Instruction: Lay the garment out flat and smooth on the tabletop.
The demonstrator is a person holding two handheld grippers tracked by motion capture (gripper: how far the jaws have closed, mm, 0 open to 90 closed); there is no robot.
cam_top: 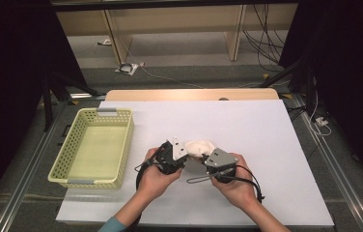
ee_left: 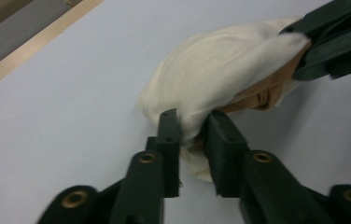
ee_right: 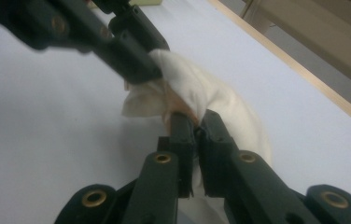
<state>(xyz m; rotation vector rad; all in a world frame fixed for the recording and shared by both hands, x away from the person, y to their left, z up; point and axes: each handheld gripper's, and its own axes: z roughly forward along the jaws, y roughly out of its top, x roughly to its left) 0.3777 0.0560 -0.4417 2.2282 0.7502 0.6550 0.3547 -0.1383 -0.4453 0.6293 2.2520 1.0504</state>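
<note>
A cream cloth bundle (cam_top: 200, 145) with a tan inner layer lies on the white table sheet (cam_top: 247, 125), between my two grippers. In the high view my left gripper (cam_top: 185, 153) is at its left side and my right gripper (cam_top: 204, 157) at its right. Seen from the left gripper view, the left gripper (ee_left: 193, 128) pinches a fold at the near edge of the cloth (ee_left: 211, 70), with a narrow gap full of fabric. The right gripper (ee_left: 304, 49) bites the far right end. In the right gripper view, the right gripper (ee_right: 194, 126) is shut on a thin fold of cloth (ee_right: 197, 88).
A pale yellow perforated basket (cam_top: 130, 135) stands at the left of the table, with nothing in it. The wooden table edge (cam_top: 194, 94) runs along the back. Both of the person's hands come in from the bottom, close together.
</note>
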